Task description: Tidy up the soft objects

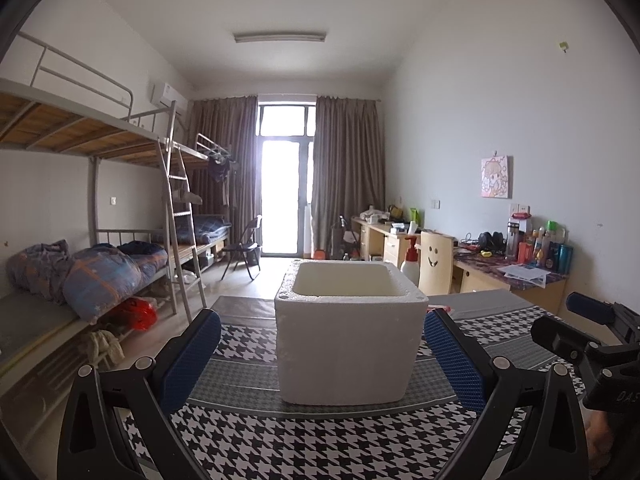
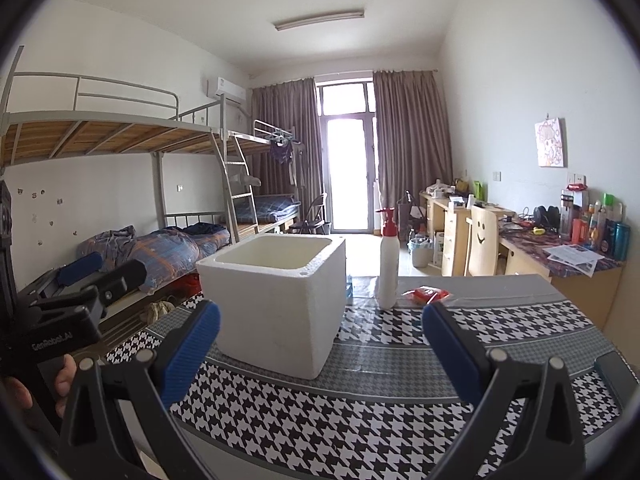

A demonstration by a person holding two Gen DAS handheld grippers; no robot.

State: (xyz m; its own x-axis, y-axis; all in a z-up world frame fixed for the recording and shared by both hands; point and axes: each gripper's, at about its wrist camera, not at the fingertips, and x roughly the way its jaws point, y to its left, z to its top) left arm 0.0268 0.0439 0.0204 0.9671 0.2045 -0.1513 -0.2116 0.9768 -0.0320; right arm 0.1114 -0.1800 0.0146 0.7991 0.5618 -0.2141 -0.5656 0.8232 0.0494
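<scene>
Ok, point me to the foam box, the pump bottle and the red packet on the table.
foam box [image 2: 276,312]: right wrist view, on its front wall.
pump bottle [image 2: 389,268]: right wrist view, on its white body.
red packet [image 2: 427,294]: right wrist view, on its top face.

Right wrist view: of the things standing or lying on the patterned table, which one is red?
The flat red packet lying beside the white pump bottle. The bottle has only a red pump top, and the foam box is all white.

Houndstooth table [image 2: 360,412]: foam box [image 2: 276,304], bottle [image 2: 389,268], packet [image 2: 426,294]
</scene>
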